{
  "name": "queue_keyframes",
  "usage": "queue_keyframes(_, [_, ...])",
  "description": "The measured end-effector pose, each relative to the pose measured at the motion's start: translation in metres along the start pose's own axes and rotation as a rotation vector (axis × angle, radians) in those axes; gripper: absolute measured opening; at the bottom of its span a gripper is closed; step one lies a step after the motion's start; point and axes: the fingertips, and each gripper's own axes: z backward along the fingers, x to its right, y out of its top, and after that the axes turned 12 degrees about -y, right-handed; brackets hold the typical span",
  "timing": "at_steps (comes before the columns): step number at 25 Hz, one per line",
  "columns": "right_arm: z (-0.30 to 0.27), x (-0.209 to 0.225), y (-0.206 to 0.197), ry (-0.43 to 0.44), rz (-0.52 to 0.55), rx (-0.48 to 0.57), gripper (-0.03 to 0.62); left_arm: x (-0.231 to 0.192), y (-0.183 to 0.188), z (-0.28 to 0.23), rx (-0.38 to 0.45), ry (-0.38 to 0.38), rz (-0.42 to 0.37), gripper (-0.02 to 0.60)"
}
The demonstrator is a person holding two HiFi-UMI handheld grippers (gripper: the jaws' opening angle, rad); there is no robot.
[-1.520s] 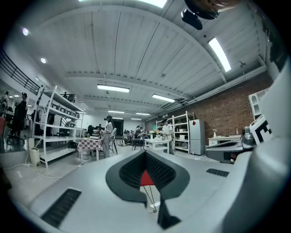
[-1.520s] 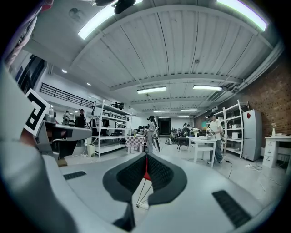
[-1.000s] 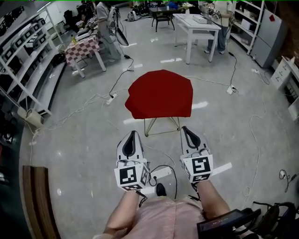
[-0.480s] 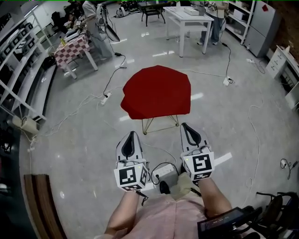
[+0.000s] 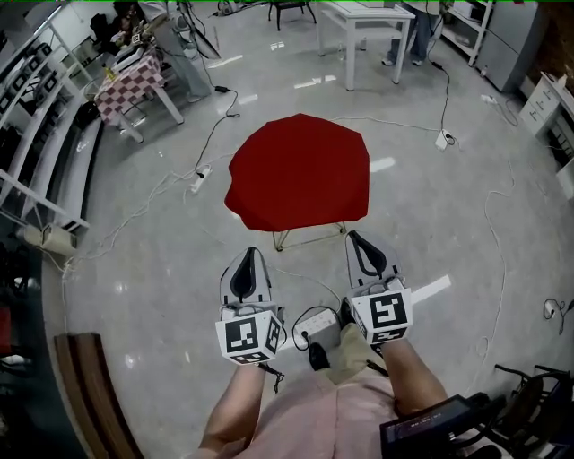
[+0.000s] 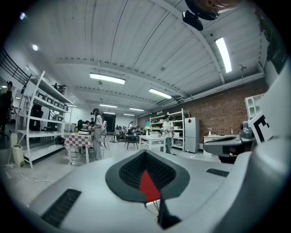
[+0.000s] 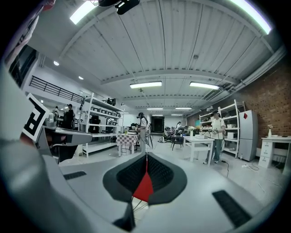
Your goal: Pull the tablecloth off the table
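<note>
A red tablecloth (image 5: 299, 170) drapes a small table on thin gold wire legs (image 5: 309, 237) in the middle of the floor. My left gripper (image 5: 248, 263) and right gripper (image 5: 360, 245) are held side by side just short of the cloth's near edge, both shut and empty, not touching it. Through the left gripper's (image 6: 146, 173) closed jaws a red sliver of the tablecloth (image 6: 149, 186) shows. The right gripper (image 7: 146, 175) frames the same tablecloth (image 7: 144, 188) and wire legs below it.
Cables (image 5: 212, 143) and power strips (image 5: 199, 178) snake over the glossy floor around the table. A white box (image 5: 316, 324) lies by my feet. A checked table (image 5: 130, 81), white table (image 5: 368, 11), shelving (image 5: 36, 134) and people stand beyond. A wooden bench (image 5: 82, 385) sits lower left.
The red-covered table has come nearer and larger in the head view as I walk toward it. Both grippers stay shut, held in the same pose.
</note>
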Motion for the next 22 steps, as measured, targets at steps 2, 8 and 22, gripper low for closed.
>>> queue_keyframes(2, [-0.017, 0.008, -0.004, 0.01, -0.01, -0.009, 0.02, -0.001, -0.001, -0.018, -0.015, 0.005, -0.007, 0.025])
queue_keyframes(8, [-0.074, 0.044, -0.002, 0.041, -0.038, -0.014, 0.02, 0.001, 0.005, -0.078, -0.041, 0.018, -0.033, 0.025])
queue_keyframes(22, [-0.15, 0.113, 0.019, 0.117, -0.068, 0.033, 0.02, 0.02, 0.041, -0.161, 0.003, 0.092, -0.083, 0.025])
